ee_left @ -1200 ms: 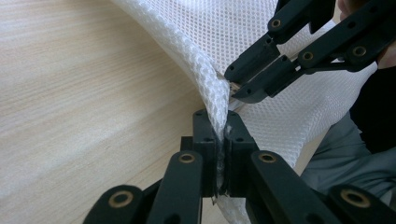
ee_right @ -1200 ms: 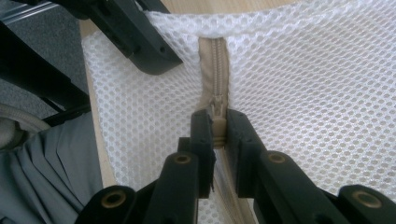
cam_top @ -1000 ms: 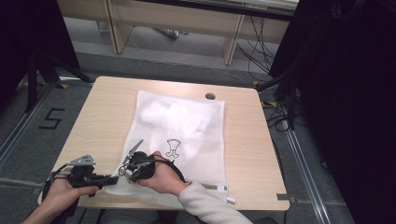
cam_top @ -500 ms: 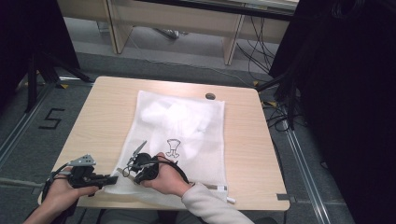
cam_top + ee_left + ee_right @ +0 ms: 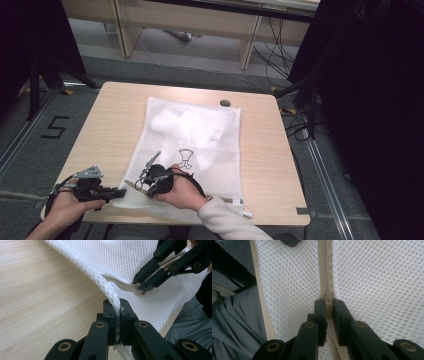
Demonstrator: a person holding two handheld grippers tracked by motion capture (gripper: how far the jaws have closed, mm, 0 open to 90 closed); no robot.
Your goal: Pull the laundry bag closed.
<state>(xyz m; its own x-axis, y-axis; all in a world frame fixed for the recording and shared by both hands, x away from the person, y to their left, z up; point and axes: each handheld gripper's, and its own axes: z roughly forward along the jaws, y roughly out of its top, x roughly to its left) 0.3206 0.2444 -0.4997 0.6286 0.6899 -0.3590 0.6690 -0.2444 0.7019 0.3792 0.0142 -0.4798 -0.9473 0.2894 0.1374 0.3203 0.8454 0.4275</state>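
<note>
The left tongs (image 5: 116,315) are clenched on the corner edge of a white mesh laundry bag (image 5: 130,262), the netting bunched and squeezed between the two black jaws. In the high view these left tongs (image 5: 120,192) sit at the near left corner of the bag (image 5: 200,135), held by the person's left hand (image 5: 67,210) over the front edge of the surface (image 5: 110,120).

The right tongs (image 5: 327,308) are closed on the beige zipper pull (image 5: 327,298), which stands pinched between the jaws at the end of the zipper's closed teeth. The beige zipper (image 5: 325,267) runs straight away from the jaws up the middle of that view, with mesh on both sides. The left gripper view shows the right tongs (image 5: 140,287) meeting the same zipper (image 5: 120,282) just beside the clamped corner. In the high view the right tongs (image 5: 139,183) lie on the bag's near left part, close to the left ones, with the right hand (image 5: 177,192) resting on the mesh.

The bag lies flat across the middle of the light wooden surface, its far end near a small dark round cap (image 5: 225,103) set in the top. Something white (image 5: 185,122) is bundled inside its far half, and a small black drawing (image 5: 186,157) marks the mesh near the centre. A beige-trimmed edge (image 5: 262,302) of the bag hangs by the person's grey clothing (image 5: 237,320).
</note>
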